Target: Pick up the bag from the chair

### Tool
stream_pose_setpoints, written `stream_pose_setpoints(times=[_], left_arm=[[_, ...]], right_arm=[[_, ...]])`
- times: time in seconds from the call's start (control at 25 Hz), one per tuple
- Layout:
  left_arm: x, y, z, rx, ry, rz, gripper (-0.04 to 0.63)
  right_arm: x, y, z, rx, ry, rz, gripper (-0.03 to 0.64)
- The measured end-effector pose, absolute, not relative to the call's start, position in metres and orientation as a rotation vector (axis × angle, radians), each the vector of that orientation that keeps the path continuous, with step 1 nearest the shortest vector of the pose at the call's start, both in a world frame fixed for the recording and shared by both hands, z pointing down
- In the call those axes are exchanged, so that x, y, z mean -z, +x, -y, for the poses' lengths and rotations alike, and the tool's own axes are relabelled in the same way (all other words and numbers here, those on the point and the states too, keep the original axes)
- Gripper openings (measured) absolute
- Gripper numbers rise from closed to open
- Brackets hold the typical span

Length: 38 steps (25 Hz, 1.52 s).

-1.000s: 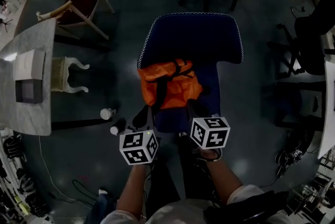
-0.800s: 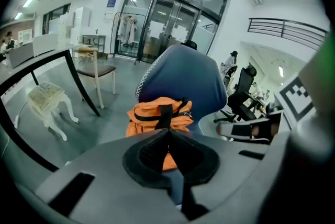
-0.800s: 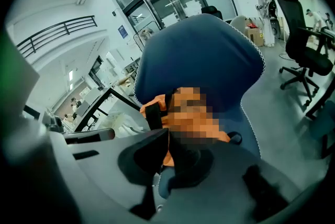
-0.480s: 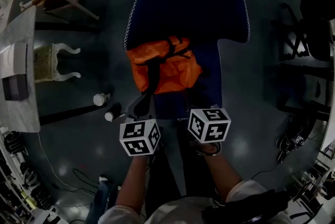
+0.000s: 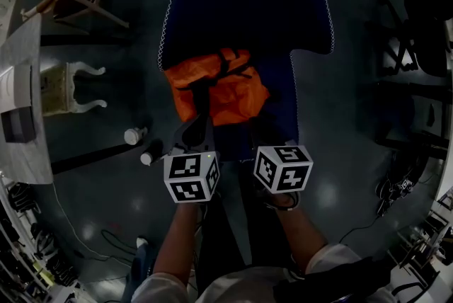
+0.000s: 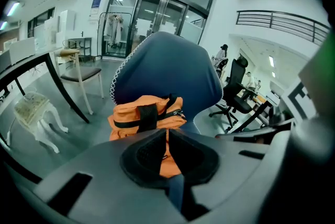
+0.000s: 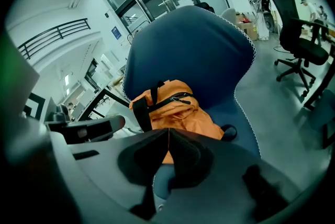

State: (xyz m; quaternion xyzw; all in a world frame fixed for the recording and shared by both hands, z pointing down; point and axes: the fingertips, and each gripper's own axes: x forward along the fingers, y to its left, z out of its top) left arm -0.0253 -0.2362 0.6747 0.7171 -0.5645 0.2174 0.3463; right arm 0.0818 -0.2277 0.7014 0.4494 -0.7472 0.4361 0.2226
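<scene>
On the seat of the blue chair (image 5: 248,11), against its backrest, an orange bag (image 5: 216,86) is noted. It is set toward the seat's left side as the head view shows it, its left end reaching the stitched seat edge.

- Long axis: laid across the seat from side to side, slightly tilted.
- A black strap (image 6: 147,115) is wrapped over the short axis, and a dark zipper line (image 7: 175,98) is run along the top toward the chair's right side.
- The bag is seen closed; its contents cannot be seen.

The left gripper (image 6: 167,136) is clenched, pads together, nothing between them. Its tip is held at the bag's near edge; contact cannot be told.

The right gripper (image 7: 168,135) is likewise clenched and empty, held over the seat's front, just short of the bag.

Left of the chair a white stool (image 5: 71,86) with curved legs is seen. Between it and the chair two small white-topped cylinders (image 5: 133,135) are stood on the floor.
</scene>
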Motion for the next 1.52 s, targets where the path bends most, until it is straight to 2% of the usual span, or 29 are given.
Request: stream_pose_setpoints(times=[0.2, 0.28, 0.44, 0.56, 0.72, 1.52], left_arm=[[-0.675, -0.018, 0.249, -0.541, 1.894, 1.423, 0.022], [-0.675, -0.016, 0.253, -0.549, 1.905, 1.411, 0.111], [-0.675, -0.013, 0.26, -0.563, 1.928, 1.397, 0.118], [-0.676, -0.008, 0.264, -0.561, 1.955, 1.364, 0.171], [-0.674, -0.003, 0.274, -0.563, 1.983, 1.339, 0.204], [-0.683, 0.012, 0.325, -0.782, 2.073, 1.366, 0.204]], right_arm=[[-0.705, 0.086, 0.229, -1.213, 1.253, 2.056, 0.032], [-0.705, 0.088, 0.23, -1.216, 1.256, 2.053, 0.032], [-0.707, 0.091, 0.234, -1.222, 1.267, 2.043, 0.032], [-0.709, 0.093, 0.236, -1.226, 1.277, 2.038, 0.032], [-0.711, 0.094, 0.241, -1.23, 1.286, 2.034, 0.032], [-0.728, 0.117, 0.251, -1.283, 1.339, 1.984, 0.032]])
